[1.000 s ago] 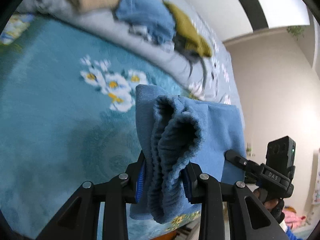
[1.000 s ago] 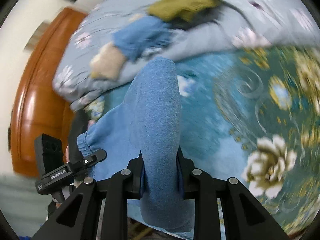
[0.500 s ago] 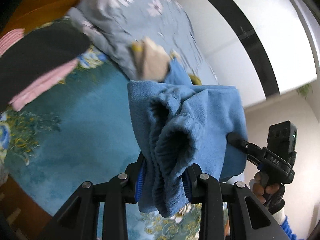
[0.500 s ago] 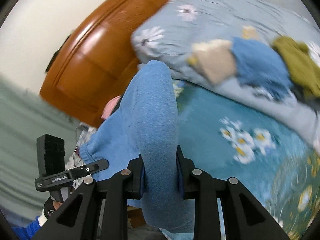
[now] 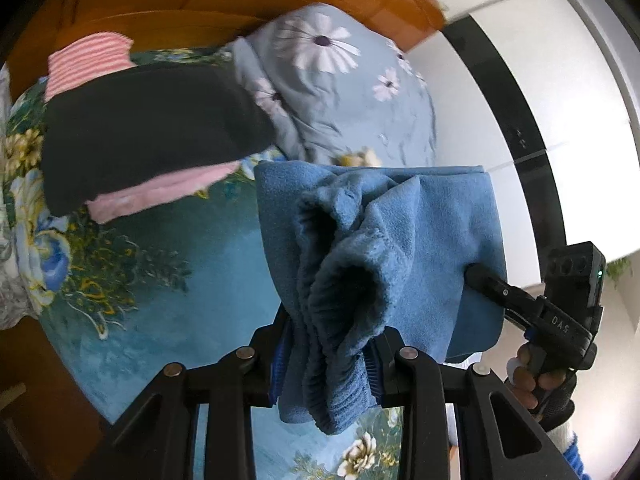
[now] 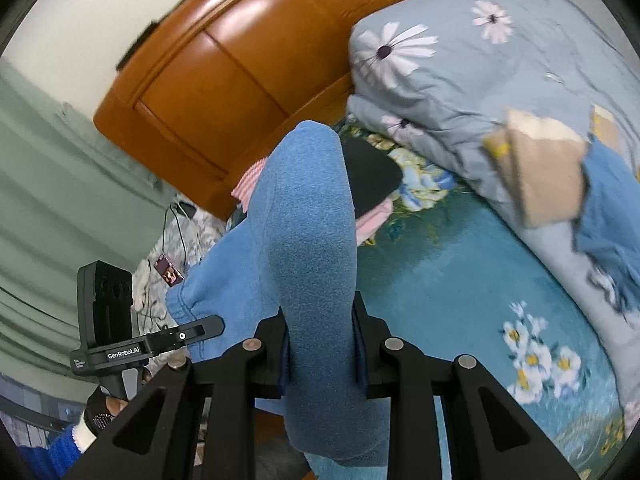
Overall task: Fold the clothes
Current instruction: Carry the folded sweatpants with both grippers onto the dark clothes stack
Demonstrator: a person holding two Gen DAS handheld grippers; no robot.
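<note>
Left wrist view: my left gripper is clamped on the blue fleece garment, my right gripper pinching its other end. It hangs folded between them above the bed; the folded stack lies ahead-left, nearer my left.

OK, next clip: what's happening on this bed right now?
A person holds a folded blue fleece garment in the air between two handheld grippers. The left gripper is clamped on its bunched elastic end, and the right gripper is clamped on the folded end. The garment hangs above the teal floral bedspread, close to a stack of folded clothes with a black piece on top, near the wooden headboard. It has not been set down yet.
</note>
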